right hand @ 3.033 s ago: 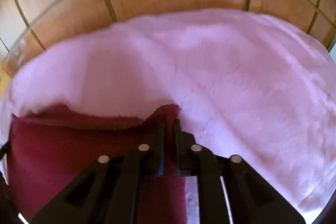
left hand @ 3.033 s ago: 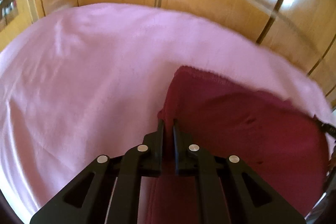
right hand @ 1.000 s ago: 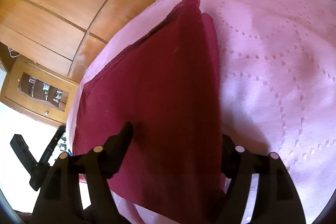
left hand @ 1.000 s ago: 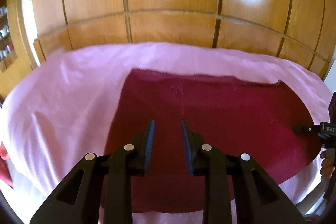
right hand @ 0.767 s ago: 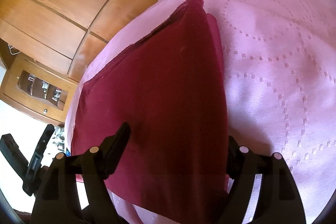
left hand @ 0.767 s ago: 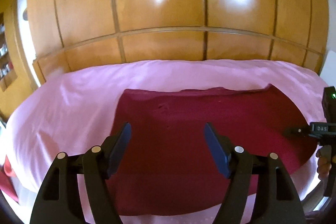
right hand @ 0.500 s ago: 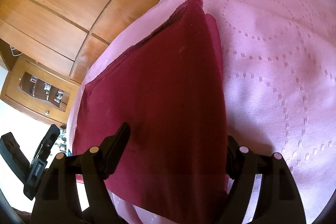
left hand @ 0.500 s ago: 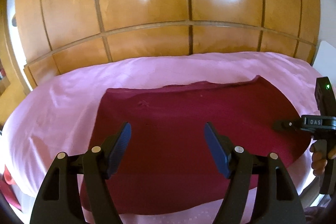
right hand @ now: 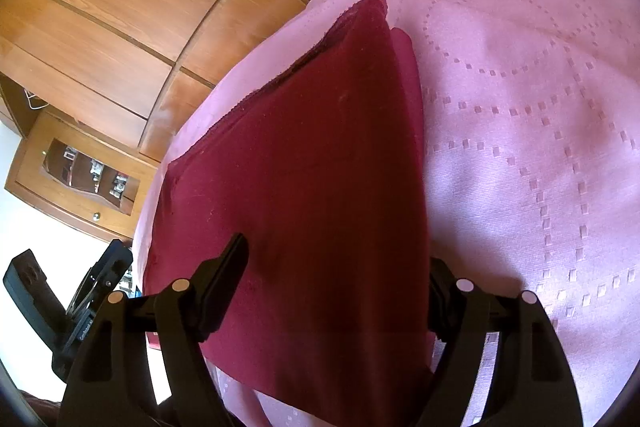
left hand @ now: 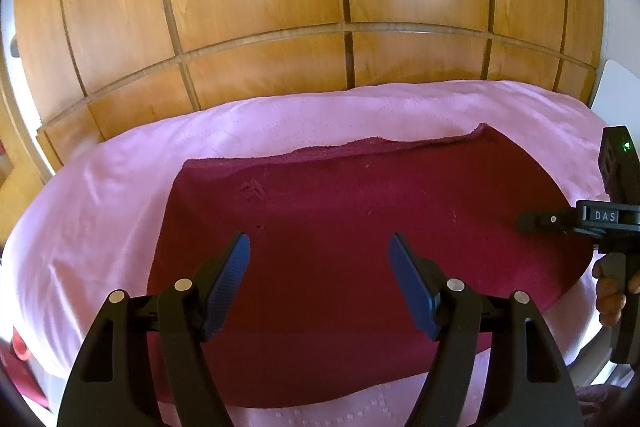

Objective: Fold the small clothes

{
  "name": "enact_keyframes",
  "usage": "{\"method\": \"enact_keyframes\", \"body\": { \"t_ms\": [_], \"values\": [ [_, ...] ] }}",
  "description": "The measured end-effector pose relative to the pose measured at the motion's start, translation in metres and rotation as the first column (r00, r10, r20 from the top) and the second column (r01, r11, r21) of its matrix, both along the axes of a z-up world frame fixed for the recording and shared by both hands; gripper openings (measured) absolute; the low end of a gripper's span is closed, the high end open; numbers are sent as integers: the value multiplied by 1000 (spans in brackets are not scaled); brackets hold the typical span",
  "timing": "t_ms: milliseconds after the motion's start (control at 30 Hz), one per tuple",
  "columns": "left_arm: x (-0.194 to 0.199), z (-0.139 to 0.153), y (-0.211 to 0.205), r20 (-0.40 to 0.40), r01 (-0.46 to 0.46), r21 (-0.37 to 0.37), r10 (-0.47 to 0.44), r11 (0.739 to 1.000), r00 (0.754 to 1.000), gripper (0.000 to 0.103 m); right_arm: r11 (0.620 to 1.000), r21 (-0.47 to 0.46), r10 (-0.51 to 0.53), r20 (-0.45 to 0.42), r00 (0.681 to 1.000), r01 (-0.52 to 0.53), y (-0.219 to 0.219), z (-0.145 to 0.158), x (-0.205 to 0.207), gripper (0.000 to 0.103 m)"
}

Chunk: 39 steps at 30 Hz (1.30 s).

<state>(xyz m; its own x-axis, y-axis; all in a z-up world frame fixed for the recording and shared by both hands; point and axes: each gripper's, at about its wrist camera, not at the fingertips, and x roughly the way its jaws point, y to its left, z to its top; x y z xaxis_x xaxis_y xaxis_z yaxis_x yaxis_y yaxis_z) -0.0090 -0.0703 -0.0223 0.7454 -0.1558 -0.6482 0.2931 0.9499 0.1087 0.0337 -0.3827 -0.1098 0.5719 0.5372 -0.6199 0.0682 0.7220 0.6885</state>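
Observation:
A dark red cloth [left hand: 360, 247] lies flat, folded over on itself, on the pink bedspread [left hand: 100, 211]. My left gripper [left hand: 319, 241] hovers over the cloth's near half, jaws wide open, blue pads [left hand: 234, 267] bare. At the cloth's right end sits my right gripper [left hand: 560, 219], held by a hand [left hand: 612, 291]. In the right wrist view the red cloth [right hand: 320, 187] runs away lengthwise between the spread fingers of the right gripper [right hand: 336, 267], which is open; its right finger is partly hidden behind the cloth's edge. The left gripper [right hand: 80, 299] shows at the lower left.
Glossy wooden wardrobe panels [left hand: 320, 27] stand right behind the bed's far edge. A wooden cabinet with a glazed niche [right hand: 80, 171] is off the bed's left end. Pink bedspread [right hand: 540, 107] stretches wide to the right of the cloth.
Three seconds ago both grippers were shut on corners of the red cloth. Within the last second the left jaws spread wide and the left gripper slid sideways. The right gripper stayed still, open.

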Motion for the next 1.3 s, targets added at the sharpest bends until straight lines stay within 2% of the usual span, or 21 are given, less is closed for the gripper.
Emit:
{"method": "enact_keyframes", "body": {
  "t_ms": [67, 167, 200, 300, 367, 400, 500, 667, 767, 867, 933, 1033, 1133, 1200, 1233, 1267, 1300],
  "values": [
    [1, -1, 1, -5, -2, -1, 2, 1000, 1000, 71, 1000, -4, 0, -2, 1000, 0, 1, 0, 0, 74],
    [5, -9, 3, -33, -8, 12, 8, 1000, 999, 71, 1000, -28, -15, -28, 999, 14, 0, 1, -2, 54],
    [8, -15, 6, -57, -12, 14, 13, 1000, 998, 71, 1000, -11, -13, -34, 999, 13, -2, 2, -3, 42],
    [21, -34, 26, -172, -54, -22, 49, 998, 984, 71, 1000, -14, -11, -36, 999, 10, 1, 11, -7, 33],
    [26, -43, 46, -218, -96, -68, 80, 993, 973, 68, 1000, -26, -15, -27, 1000, 14, 6, 21, -7, 30],
    [28, -46, 56, -233, -106, -91, 83, 990, 969, 63, 999, -30, -14, -16, 1000, 14, 9, 27, -6, 29],
    [32, -52, 73, -272, -104, -152, 60, 983, 960, 58, 999, -34, 12, 38, 999, -11, 23, 52, -3, 27],
    [38, -52, 81, -291, -100, -228, 30, 968, 956, 57, 992, -98, 96, 136, 986, -83, 66, 105, 9, 26],
    [43, -47, 97, -321, -110, -325, 0, 939, 947, 57, 978, -134, 185, 193, 964, -161, 105, 135, 22, 26],
    [47, -35, 129, -323, -164, -390, 32, 906, 946, 57, 953, -179, 281, 216, 935, -245, 150, 151, 32, 26],
    [49, -27, 156, -327, -205, -453, 52, 868, 944, 57, 931, -206, 344, 212, 915, -302, 186, 153, 41, 25],
    [50, -18, 208, -355, -286, -552, 89, 784, 930, 57, 886, -258, 432, 162, 887, -384, 243, 135, 52, 25],
    [45, -10, 236, -345, -312, -573, 122, 758, 931, 57, 821, -339, 512, 78, 855, -460, 292, 103, 58, 25],
    [42, -8, 245, -343, -309, -598, 112, 739, 932, 57, 777, -376, 558, 38, 829, -506, 315, 83, 55, 34],
    [41, -8, 248, -349, -309, -615, 102, 725, 932, 57, 751, -386, 593, 38, 804, -535, 325, 75, 51, 37],
    [40, -9, 251, -358, -312, -633, 89, 709, 929, 57, 748, -382, 601, 45, 798, -542, 324, 74, 48, 48],
    [41, -10, 251, -363, -311, -639, 81, 704, 928, 57, 752, -348, 616, 72, 784, -559, 321, 75, 42, 60]
  ]
}}
